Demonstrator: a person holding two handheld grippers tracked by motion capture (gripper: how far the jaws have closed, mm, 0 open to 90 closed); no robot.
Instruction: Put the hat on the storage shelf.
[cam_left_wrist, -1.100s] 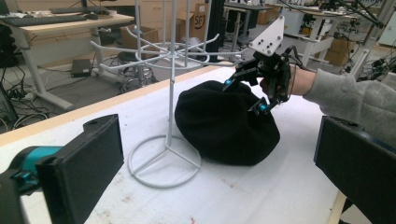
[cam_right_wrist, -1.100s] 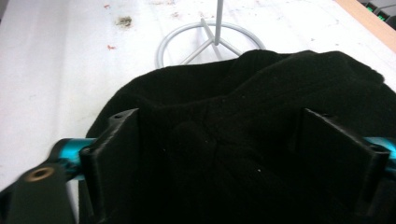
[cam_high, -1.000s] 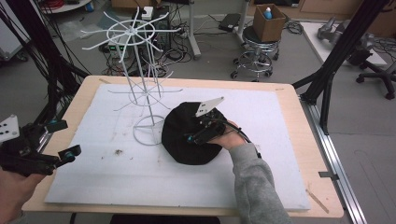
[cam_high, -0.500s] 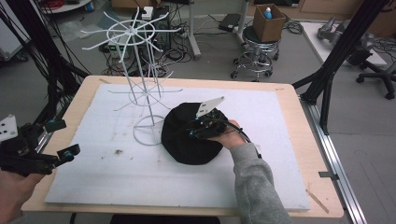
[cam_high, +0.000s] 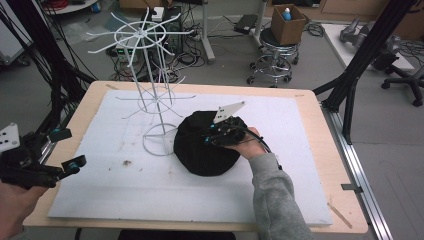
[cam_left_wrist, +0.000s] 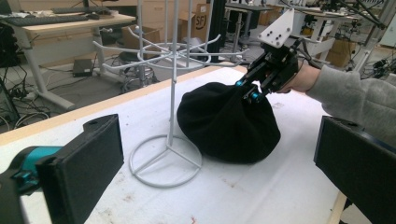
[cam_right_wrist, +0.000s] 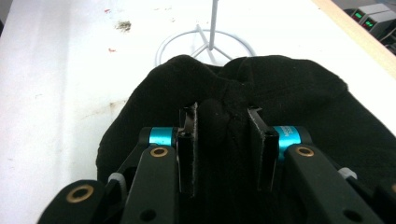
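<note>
Black cloth hat (cam_high: 205, 147), soft, rumpled dome, crown fold pinched up

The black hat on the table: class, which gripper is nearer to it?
Right. The right gripper has just closed its fingers on a fold of the black hat; the left gripper hangs open at the table's left edge, well apart.

Round black hat (cam_high: 202, 150): matt, soft cloth. White wire rack (cam_high: 150, 95): smooth painted metal. White table pad (cam_high: 125, 200): matt, stained.
</note>
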